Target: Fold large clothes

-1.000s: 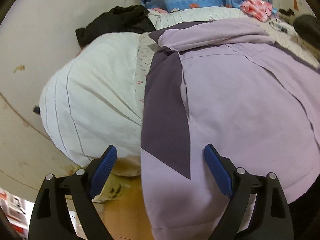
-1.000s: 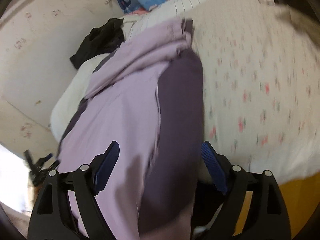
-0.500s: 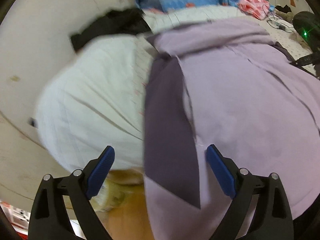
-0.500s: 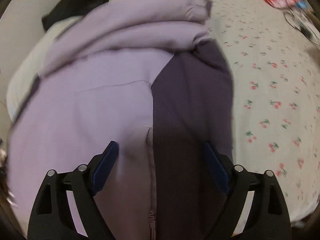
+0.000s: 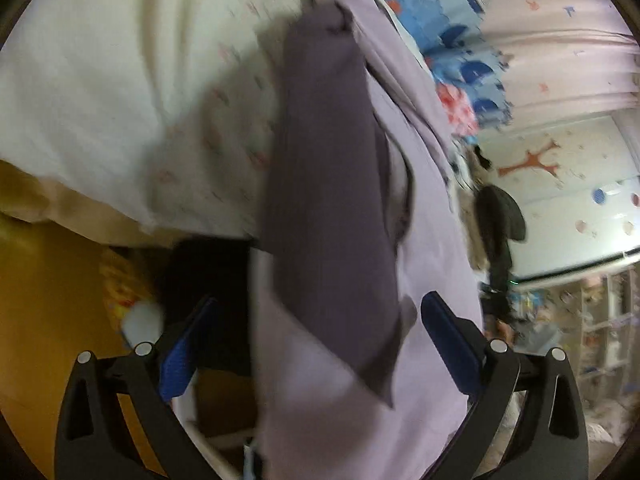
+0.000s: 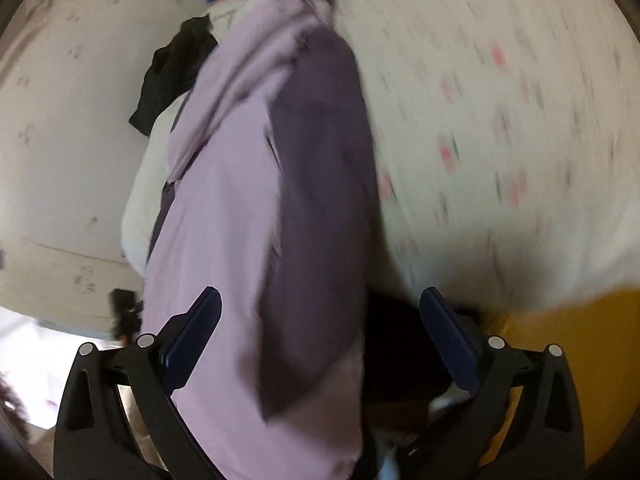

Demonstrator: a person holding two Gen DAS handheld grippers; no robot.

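A large lilac jacket (image 5: pixel 424 216) with dark purple side panels (image 5: pixel 328 184) lies on a bed with a floral sheet (image 5: pixel 208 140), its hem hanging over the bed's edge. My left gripper (image 5: pixel 316 340) is open, its jaws wide apart on either side of the hem near the left purple panel. The jacket also shows in the right wrist view (image 6: pixel 224 200) with its right purple panel (image 6: pixel 320 184). My right gripper (image 6: pixel 320 328) is open, its jaws straddling the hem. Neither gripper holds cloth. Both views are blurred.
A black garment (image 6: pixel 176 72) lies at the bed's far left by the wall (image 6: pixel 60 120). A whale-print blue quilt (image 5: pixel 452 28) and a red-patterned cloth (image 5: pixel 456 108) lie at the bed's head. The yellow wooden bed frame (image 5: pixel 48 300) is below the mattress.
Both grippers have dropped to the bed's edge and tilted, the left view rolling right and the right view swinging left. The hem now sits between both pairs of open jaws.
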